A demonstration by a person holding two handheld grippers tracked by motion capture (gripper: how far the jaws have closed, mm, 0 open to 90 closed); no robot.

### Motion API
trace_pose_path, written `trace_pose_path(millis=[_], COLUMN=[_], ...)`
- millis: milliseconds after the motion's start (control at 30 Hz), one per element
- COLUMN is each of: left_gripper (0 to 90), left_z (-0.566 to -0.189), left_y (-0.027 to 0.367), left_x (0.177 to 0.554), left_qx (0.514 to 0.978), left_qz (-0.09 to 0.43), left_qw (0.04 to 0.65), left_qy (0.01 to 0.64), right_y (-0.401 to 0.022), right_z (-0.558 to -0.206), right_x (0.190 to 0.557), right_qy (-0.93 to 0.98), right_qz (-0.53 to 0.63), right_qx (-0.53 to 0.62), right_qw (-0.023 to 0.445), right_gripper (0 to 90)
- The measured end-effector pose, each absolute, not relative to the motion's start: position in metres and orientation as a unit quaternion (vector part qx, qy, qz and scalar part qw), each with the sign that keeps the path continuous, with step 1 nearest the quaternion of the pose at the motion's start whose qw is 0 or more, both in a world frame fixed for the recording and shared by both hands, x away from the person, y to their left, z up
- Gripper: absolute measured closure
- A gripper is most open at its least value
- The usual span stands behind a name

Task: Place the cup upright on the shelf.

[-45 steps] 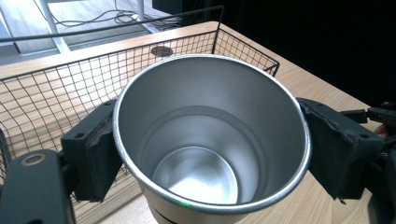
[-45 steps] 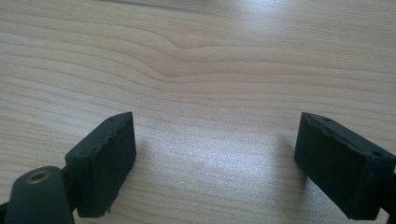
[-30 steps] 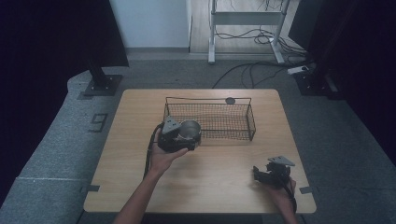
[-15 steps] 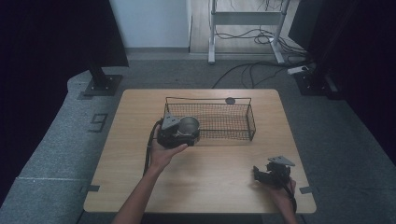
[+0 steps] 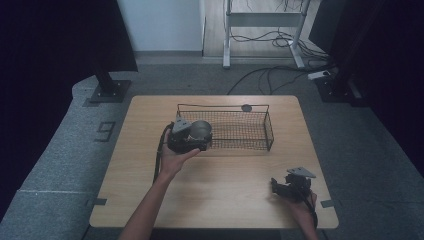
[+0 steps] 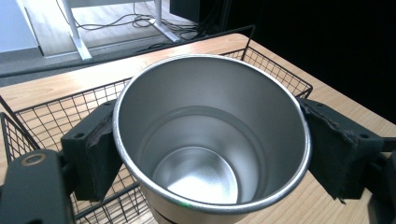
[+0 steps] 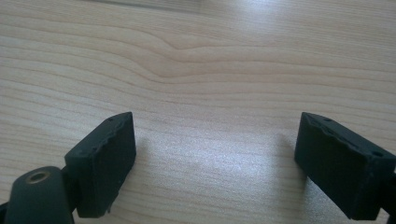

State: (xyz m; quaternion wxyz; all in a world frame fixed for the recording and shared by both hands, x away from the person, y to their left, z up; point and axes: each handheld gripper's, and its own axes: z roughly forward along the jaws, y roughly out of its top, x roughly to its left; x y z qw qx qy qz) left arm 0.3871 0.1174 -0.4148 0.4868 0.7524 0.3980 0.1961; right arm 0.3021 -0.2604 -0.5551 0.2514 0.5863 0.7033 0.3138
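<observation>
**Cup almost at the basket**

So the left gripper [image 5: 192,136] has the steel cup [image 6: 212,140] clamped between its pads, squeezing the walls from both sides, open end facing the camera. Compared to a second ago, it's drifted a bit up and toward the wire basket [image 5: 250,131], so the cup now sits right at the basket's near-left corner, over the rim. Looks to me like it's about to get dropped in.

The right gripper [image 5: 289,186] hasn't budged, parked near the table's [image 5: 225,200] front-right edge, jaws wide apart with nothing between them.

Count: one cup, one basket, two grippers, one small round thing [image 5: 246,107] behind the basket.
</observation>
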Motion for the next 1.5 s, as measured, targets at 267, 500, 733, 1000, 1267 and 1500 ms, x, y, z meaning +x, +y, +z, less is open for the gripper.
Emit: trace_pose_path(millis=[267, 500, 733, 1000, 1267, 1500], left_gripper=[14.8, 14.8, 14.8, 14.8, 14.8, 14.8], left_z=[-0.412, -0.407, -0.401, -0.398, -0.4, -0.406], left_y=[0.116, 0.111, 0.109, 0.109, 0.11, 0.111], left_x=[0.396, 0.402, 0.407, 0.416, 0.428, 0.44], left_qx=[0.754, 0.758, 0.759, 0.757, 0.751, 0.747], left_qz=[0.2, 0.205, 0.213, 0.212, 0.214, 0.209], left_qw=[0.48, 0.475, 0.472, 0.471, 0.467, 0.465], left_qy=[0.401, 0.397, 0.395, 0.399, 0.414, 0.426], right_y=[-0.26, -0.26, -0.26, -0.261, -0.261, -0.26], right_z=[-0.555, -0.555, -0.555, -0.555, -0.555, -0.555], right_x=[0.302, 0.302, 0.302, 0.302, 0.302, 0.302], right_qy=[0.703, 0.703, 0.703, 0.703, 0.704, 0.703], right_qz=[0.314, 0.314, 0.314, 0.314, 0.314, 0.314], right_qx=[0.586, 0.586, 0.586, 0.585, 0.586, 0.586], right_qw=[0.252, 0.252, 0.253, 0.253, 0.253, 0.253], right_gripper=[12.3, 12.3, 12.3, 12.3, 12.3, 12.3])
